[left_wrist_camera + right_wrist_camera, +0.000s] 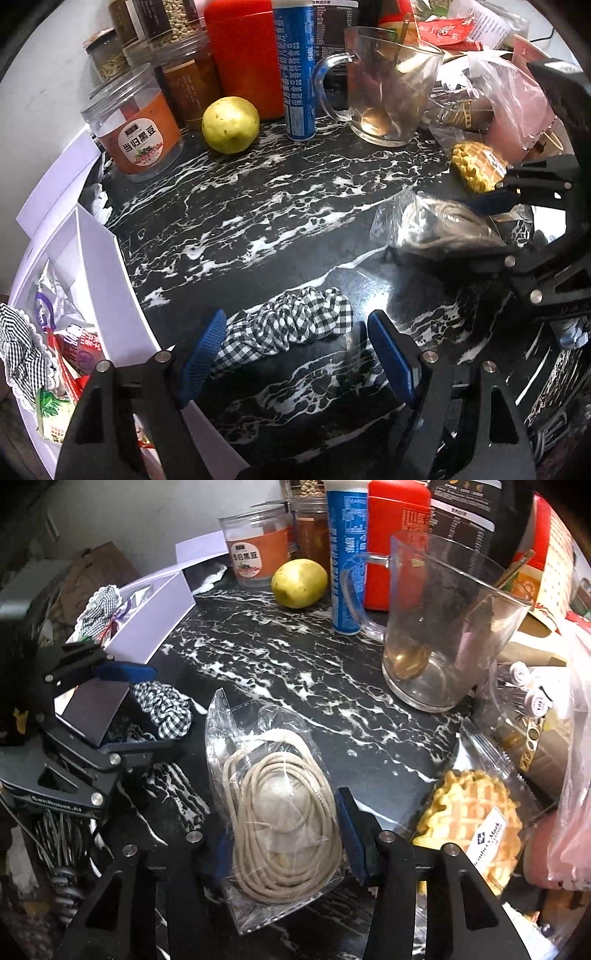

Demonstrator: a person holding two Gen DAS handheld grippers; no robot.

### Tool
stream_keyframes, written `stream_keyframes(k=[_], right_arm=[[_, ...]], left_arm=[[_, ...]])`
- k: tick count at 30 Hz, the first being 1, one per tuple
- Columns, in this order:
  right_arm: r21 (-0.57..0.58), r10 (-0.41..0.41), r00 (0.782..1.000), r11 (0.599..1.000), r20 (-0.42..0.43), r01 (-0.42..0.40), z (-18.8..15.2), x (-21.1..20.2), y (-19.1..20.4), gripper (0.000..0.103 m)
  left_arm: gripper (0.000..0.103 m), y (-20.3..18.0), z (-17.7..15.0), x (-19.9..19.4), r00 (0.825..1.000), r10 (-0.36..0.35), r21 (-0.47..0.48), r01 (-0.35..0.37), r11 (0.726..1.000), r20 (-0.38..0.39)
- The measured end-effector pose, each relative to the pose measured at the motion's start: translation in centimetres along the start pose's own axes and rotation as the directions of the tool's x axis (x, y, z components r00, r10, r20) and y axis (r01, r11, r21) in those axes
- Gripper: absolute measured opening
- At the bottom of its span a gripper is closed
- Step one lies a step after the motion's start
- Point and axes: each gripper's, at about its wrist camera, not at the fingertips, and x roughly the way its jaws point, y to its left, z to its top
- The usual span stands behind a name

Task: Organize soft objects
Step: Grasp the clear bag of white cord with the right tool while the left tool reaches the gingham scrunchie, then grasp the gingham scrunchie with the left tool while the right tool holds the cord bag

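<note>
A black-and-white checked scrunchie lies on the dark marble counter between the open fingers of my left gripper; it also shows in the right wrist view. A clear bag of coiled beige cord lies between the fingers of my right gripper, which close in on its sides; it also shows in the left wrist view. A white box at the left holds another checked cloth and packets.
A wrapped waffle lies right of the cord bag. A glass mug with a spoon, a yellow-green fruit, a blue tube, a red tin and jars stand at the back. Bags crowd the right side.
</note>
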Motion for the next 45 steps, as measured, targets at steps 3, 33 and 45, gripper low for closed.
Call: stream_keyframes(k=[3,33,45], right_arm=[[-0.003,0.001,1.0,1.0,0.006,-0.001,-0.1,-0.2,0.1,0.049],[0.033,0.054,0.997,0.998,0.048,-0.055,-5.7,-3.2,4.1,0.049],[0.032,0.054,0.998,0.998,0.042,-0.056,-8.1,-3.3,6.2,0.049]], left_arm=[[0.067,-0.3,-0.4,0.0,1.0,0.0,0.005,0.0,1.0,-0.002],[0.029,-7.0,-7.8,-3.9,0.994,-0.11,-0.142,0.107,0.984,-0.01],[0.029,-7.2,-10.2,-5.1,0.996,-0.088,-0.228,0.09,0.97,0.02]])
